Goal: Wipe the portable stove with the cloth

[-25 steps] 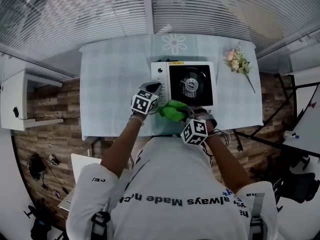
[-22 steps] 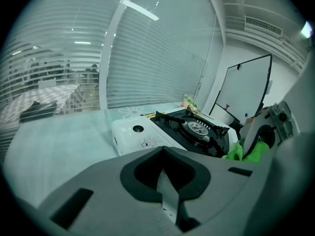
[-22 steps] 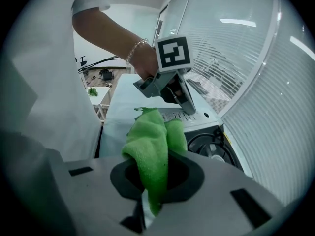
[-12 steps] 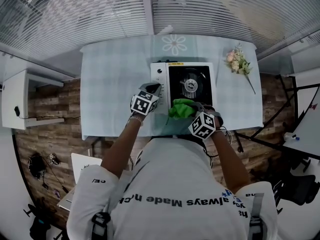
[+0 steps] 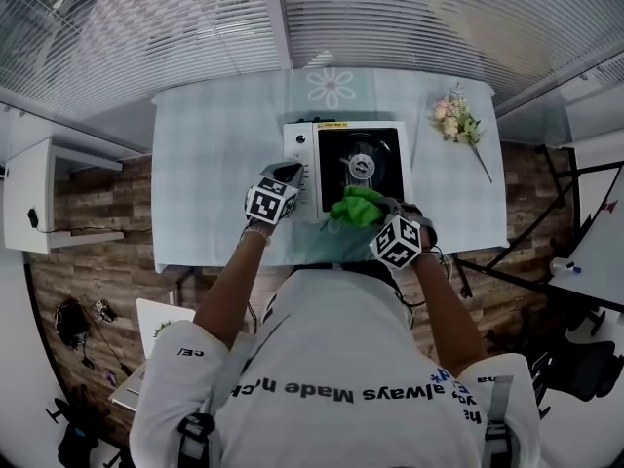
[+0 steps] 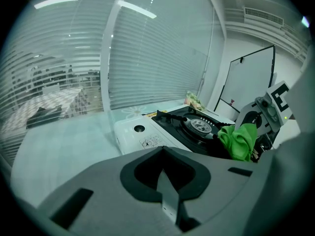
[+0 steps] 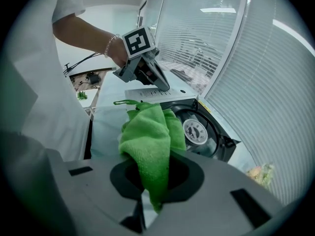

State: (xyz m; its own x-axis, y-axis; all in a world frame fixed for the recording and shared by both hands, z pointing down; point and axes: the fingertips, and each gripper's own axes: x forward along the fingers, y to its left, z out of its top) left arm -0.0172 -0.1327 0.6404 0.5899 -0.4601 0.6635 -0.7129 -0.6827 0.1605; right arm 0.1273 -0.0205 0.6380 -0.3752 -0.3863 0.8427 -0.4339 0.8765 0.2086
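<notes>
The portable stove, white with a black top and round burner, sits mid-table. My right gripper is shut on a bunched green cloth that rests at the stove's near edge. In the right gripper view the cloth bulges out of the jaws, in front of the burner. My left gripper is shut and empty, its tip against the stove's white left panel near the knob. The left gripper view shows the cloth at the right.
The table has a pale blue cover with a daisy print. A small flower bunch lies at the far right. Slatted blinds run behind the table. A white shelf stands to the left on the wood floor.
My right gripper has carried the cloth rightward along the stove's near edge and a little farther onto it. The left gripper has stayed at the stove's left side.
</notes>
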